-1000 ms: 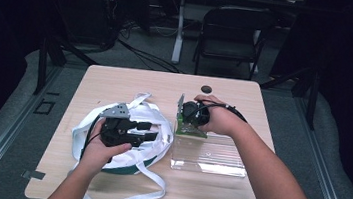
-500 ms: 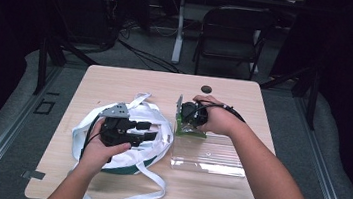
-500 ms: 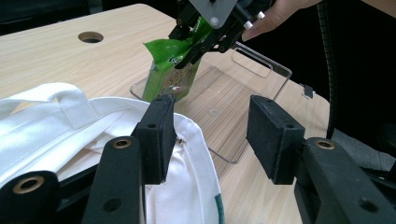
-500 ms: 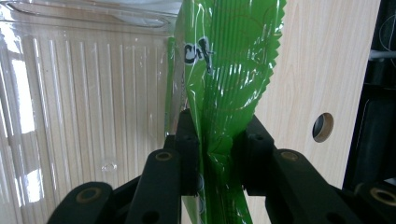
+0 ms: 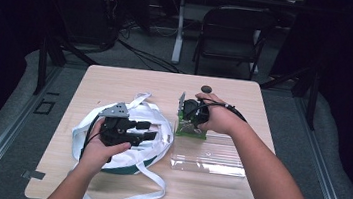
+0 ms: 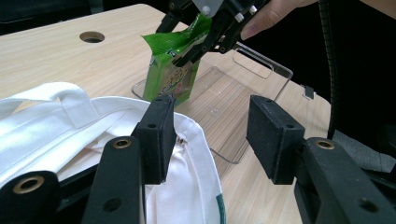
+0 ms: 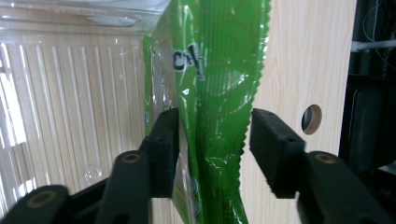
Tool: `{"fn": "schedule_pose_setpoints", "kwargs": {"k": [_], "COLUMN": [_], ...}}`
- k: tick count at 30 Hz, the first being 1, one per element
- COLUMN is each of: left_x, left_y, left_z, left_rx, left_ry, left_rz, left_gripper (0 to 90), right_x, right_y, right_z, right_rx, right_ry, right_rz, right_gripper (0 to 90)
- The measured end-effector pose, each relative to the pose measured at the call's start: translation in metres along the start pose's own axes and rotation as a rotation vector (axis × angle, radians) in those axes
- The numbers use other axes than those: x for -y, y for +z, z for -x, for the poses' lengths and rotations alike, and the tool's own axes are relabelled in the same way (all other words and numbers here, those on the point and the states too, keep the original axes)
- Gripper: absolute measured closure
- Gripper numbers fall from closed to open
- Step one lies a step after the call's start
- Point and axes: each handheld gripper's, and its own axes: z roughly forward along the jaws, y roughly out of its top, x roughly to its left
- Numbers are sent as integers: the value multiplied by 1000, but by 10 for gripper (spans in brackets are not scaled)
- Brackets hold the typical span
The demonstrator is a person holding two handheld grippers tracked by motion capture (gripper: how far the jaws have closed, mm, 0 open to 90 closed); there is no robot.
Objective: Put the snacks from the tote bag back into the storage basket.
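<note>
Our right claw sits at about one o'clock from the middle of the surface, over the end of the clear plastic tray that points to eleven o'clock. In the right gripper view its jaws stand parted, one on each side of the green snack packet; a gap shows between the right jaw and the packet's crimped edge, while the left jaw lies close against the packet, and we cannot tell whether it touches. So we cannot say the packet is pinched. In the left gripper view the packet stands upright at the near end of the tray, with the right claw around its top edge.

Our left claw rests at about nine o'clock from the packet, lying on the white tote bag with its jaws pointing to three o'clock. In its own view the jaws are wide apart and hold nothing; the left jaw lies just over the bag's white rim, and the tray shows between the two pads.

The bag's straps trail toward six o'clock. A small dark round object lies on the surface at twelve o'clock from the right hand.
</note>
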Motion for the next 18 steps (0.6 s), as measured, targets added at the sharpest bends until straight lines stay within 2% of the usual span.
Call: {"fn": "schedule_pose_setpoints", "kwargs": {"k": [8,18], "left_x": [0,0], "left_y": [-1,-1], "left_z": [-1,-1], "left_rx": [1,-1], "left_ry": [-1,-5], "left_rz": [8,8], "left_gripper": [517,518], "right_x": [2,4], "right_y": [-2,-6], "right_z": [4,7], "right_rx": [39,29], "right_ry": [21,27], "right_rz": [16,15], "right_gripper": [466,453]}}
